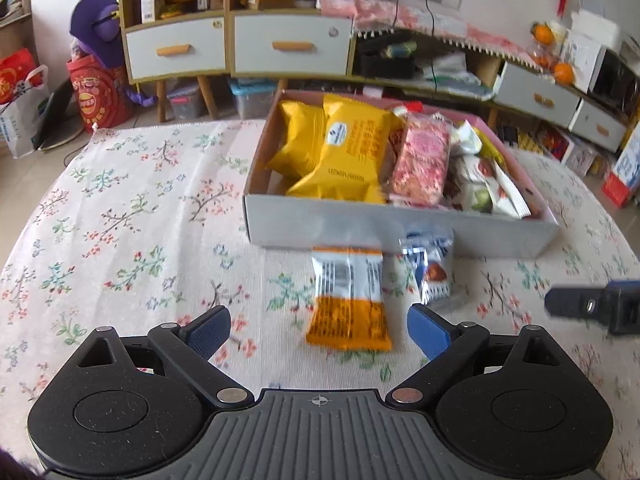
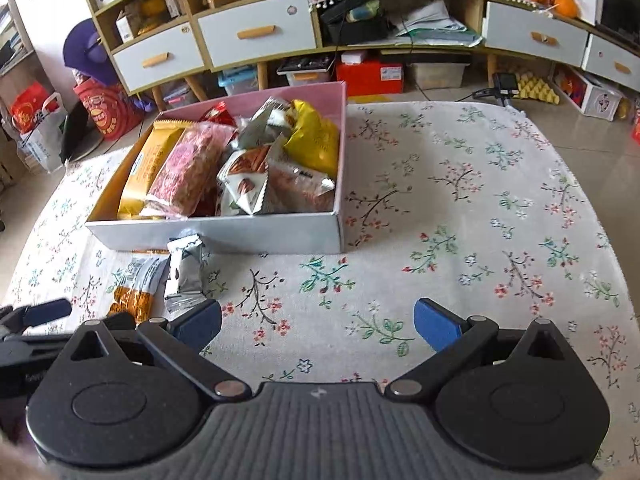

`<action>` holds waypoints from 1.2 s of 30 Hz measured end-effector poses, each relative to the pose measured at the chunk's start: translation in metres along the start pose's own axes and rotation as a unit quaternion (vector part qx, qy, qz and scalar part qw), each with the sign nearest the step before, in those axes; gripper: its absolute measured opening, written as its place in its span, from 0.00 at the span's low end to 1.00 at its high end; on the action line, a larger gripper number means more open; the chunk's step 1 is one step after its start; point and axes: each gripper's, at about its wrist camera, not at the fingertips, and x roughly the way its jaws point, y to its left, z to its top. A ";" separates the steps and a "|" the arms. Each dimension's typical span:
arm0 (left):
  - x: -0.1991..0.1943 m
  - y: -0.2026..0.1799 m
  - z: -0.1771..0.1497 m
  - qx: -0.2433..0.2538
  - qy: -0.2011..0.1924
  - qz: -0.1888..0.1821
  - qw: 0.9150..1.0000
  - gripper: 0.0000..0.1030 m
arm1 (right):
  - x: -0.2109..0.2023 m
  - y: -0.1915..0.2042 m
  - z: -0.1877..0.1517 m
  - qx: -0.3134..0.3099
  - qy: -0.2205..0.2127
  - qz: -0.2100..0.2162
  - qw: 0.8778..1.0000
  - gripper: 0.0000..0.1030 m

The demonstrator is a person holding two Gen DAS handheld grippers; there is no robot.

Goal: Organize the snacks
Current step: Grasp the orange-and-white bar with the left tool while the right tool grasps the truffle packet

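Note:
An open cardboard box (image 1: 400,229) full of snack packets stands on the floral tablecloth; it also shows in the right wrist view (image 2: 224,235). An orange-and-white packet (image 1: 347,298) and a small blue-and-white packet (image 1: 431,269) lie on the cloth in front of the box; the right wrist view shows them too, the orange one (image 2: 134,286) and the small one (image 2: 183,272). My left gripper (image 1: 319,334) is open, just behind the orange packet, empty. My right gripper (image 2: 317,325) is open and empty over bare cloth, to the right of both packets.
The right gripper's finger (image 1: 592,306) enters the left wrist view at the right edge. The left gripper (image 2: 36,316) shows at the left edge of the right wrist view. Shelves and drawers (image 1: 236,46) stand beyond the table. The table edge curves at the far side.

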 end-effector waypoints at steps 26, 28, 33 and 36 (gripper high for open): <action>0.018 0.010 0.011 -0.009 0.012 0.014 1.000 0.35 | 0.018 0.029 -0.009 -0.020 0.001 0.010 1.000 0.98; 0.017 0.018 0.009 -0.016 0.018 0.018 1.000 0.35 | 0.018 0.035 -0.008 -0.019 -0.002 0.012 1.000 0.97; 0.011 0.032 0.006 -0.023 0.022 0.022 0.999 0.35 | 0.023 0.051 -0.007 -0.024 -0.004 0.024 0.999 0.95; 0.008 0.040 0.006 -0.030 0.025 0.023 0.999 0.35 | 0.026 0.059 -0.005 -0.034 -0.006 0.024 0.999 0.93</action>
